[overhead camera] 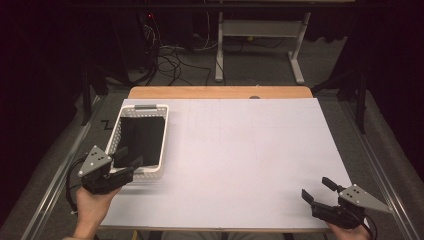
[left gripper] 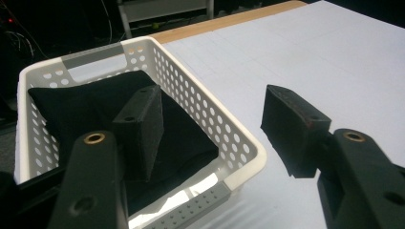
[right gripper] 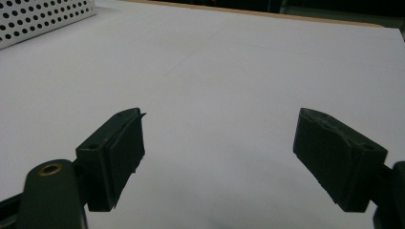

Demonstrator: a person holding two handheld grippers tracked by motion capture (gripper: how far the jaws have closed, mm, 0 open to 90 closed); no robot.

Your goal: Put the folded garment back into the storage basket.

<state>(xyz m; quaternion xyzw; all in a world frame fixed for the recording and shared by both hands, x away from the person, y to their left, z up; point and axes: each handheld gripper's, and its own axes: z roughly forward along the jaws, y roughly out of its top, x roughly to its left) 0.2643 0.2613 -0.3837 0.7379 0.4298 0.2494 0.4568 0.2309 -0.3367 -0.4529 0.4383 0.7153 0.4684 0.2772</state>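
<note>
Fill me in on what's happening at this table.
A person holds a gripper in each hand. The left gripper is open at the near end of the white basket, one jaw over the black cloth inside, the other outside the wall. The right gripper is open over the white table cover, holding nothing.

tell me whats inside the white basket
A black cloth lies inside the white basket, covering most of its floor. One jaw of the open left tool hangs over it. Anything beneath the cloth is hidden.
</note>
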